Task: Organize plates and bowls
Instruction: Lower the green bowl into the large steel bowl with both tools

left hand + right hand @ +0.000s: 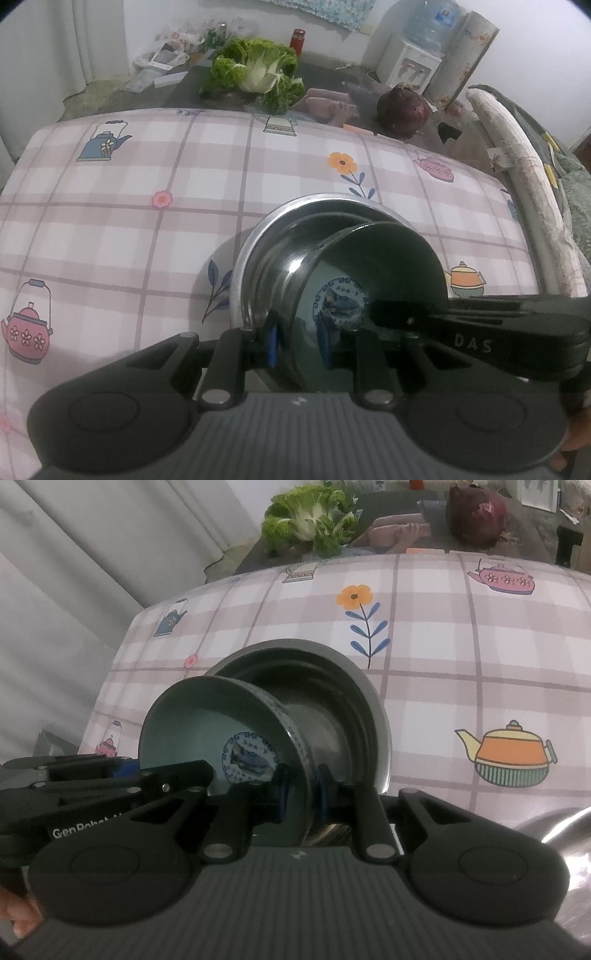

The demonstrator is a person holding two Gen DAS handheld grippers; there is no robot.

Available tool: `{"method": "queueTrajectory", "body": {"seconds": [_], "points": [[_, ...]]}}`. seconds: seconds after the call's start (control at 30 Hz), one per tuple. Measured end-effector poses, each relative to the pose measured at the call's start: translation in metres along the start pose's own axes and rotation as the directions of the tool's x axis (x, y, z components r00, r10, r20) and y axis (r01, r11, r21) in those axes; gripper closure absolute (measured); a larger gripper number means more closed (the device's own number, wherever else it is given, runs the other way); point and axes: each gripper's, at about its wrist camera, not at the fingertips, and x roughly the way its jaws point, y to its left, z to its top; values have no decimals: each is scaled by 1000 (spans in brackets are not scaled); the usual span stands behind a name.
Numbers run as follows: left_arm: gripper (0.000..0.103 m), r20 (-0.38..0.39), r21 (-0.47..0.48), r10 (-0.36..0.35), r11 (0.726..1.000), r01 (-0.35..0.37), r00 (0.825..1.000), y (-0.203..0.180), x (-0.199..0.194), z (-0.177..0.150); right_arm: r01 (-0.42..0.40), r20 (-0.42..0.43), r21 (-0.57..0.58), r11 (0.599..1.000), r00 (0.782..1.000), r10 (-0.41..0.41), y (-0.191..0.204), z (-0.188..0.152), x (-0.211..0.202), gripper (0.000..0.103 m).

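Observation:
A ceramic bowl (384, 266) with a blue emblem inside is held on edge between both grippers, above a steel bowl (273, 243) resting on the checked tablecloth (129, 206). My left gripper (297, 343) is shut on the ceramic bowl's rim on one side. My right gripper (301, 794) is shut on the same ceramic bowl's (207, 716) patterned wall on the other side. The steel bowl (354, 686) lies just behind it. Each gripper shows in the other's view.
A leafy cabbage (255, 70), raw chicken pieces (328, 105) and a red cabbage (402, 107) lie on the dark counter beyond the cloth. A rolled mat (517, 166) runs along the right. Another steel vessel's edge (557, 830) shows at lower right.

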Motion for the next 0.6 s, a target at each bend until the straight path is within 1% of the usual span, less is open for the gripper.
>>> {"method": "queueTrajectory", "body": {"seconds": [0.6], "points": [[79, -13, -9, 4, 1000, -4, 1000, 3, 7, 0, 17, 5, -11, 1000, 1000, -17, 1, 4, 5, 86]]}}
